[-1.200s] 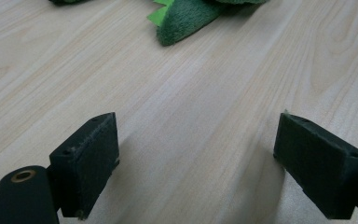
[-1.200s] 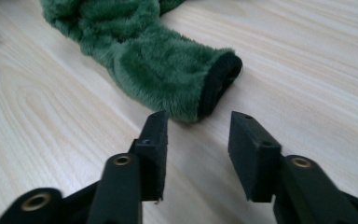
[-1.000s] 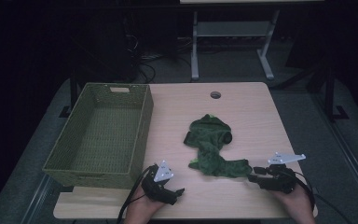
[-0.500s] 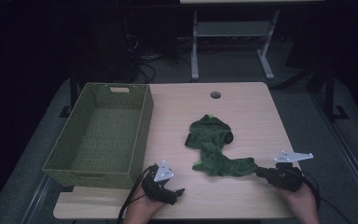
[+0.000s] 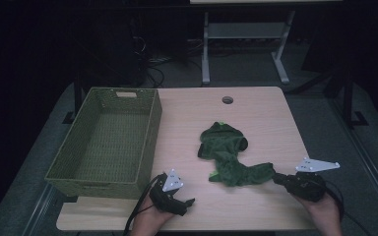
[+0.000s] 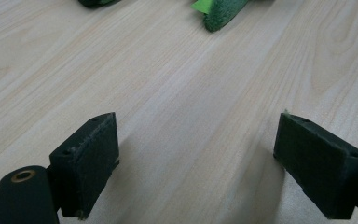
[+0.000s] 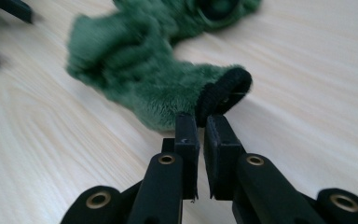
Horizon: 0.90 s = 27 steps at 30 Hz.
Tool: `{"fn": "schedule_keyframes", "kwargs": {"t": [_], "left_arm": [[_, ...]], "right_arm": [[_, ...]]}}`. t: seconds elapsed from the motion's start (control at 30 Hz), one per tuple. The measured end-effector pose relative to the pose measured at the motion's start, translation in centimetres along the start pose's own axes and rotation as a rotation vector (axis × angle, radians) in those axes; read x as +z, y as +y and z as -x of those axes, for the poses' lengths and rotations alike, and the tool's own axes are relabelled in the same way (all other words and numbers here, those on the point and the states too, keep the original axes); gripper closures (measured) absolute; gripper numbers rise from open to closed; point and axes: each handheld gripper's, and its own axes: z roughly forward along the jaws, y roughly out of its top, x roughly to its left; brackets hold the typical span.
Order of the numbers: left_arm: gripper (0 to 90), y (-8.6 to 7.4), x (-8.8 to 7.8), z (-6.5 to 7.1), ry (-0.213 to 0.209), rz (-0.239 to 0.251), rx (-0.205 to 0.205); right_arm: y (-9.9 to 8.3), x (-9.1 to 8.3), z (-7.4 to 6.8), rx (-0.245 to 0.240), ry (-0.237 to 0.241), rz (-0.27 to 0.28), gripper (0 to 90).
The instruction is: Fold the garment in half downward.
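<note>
- A dim room with a dark floor, cables and a pale metal stand (image 5: 243, 46) behind a light wooden bench (image 5: 261, 108) lit from above.
- A green woven basket (image 5: 150, 128) stands on the bench's left part; it serves as the landmark here.
- Beyond the basket's far right corner, a round cable hole (image 5: 227, 100) sits in the benchtop.
- A fuzzy green garment (image 5: 226, 152) with a black cuff (image 7: 223, 93) lies crumpled on the bench to the right of the basket, apart from it, with one sleeve stretched out away from the basket toward the near right.
- The right hand-held gripper (image 5: 278, 178) is on the far side of the garment from the basket, near the bench's front edge; in the right gripper view (image 7: 200, 123) its jaws have just been closing and now pinch the black cuff at the sleeve's end between the pads.
- The sleeve end by that grip looks lifted slightly off the wood, while the rest of the garment lies on the bench.
- The left hand-held gripper (image 5: 189, 201) rests just off the basket's near right corner, close to the bench's front edge; in the left gripper view (image 6: 191, 163) its jaws stand wide apart over bare wood, with a tip of the garment farther ahead.
- A hand (image 5: 150, 221) holds it from below, a cable trailing toward the basket's front.
</note>
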Motion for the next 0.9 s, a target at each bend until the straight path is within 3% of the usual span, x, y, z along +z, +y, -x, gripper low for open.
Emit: {"fn": "schedule_keyframes", "kwargs": {"t": [0.53, 0.7, 0.9], "left_arm": [[13.2, 0.0, 0.0, 0.0, -0.001, 0.003, -0.004], [13.2, 0.0, 0.0, 0.0, -0.001, 0.003, -0.002], [13.1, 0.0, 0.0, 0.0, -0.002, 0.004, -0.005]], "right_arm": [[4.2, 0.8, -2.5, -0.115, 0.132, 0.072, 84.0], [5.8, 2.1, -3.9, -0.177, 0.176, 0.063, 84.0], [7.3, 4.1, -5.4, -0.204, 0.222, 0.042, 84.0]]}}
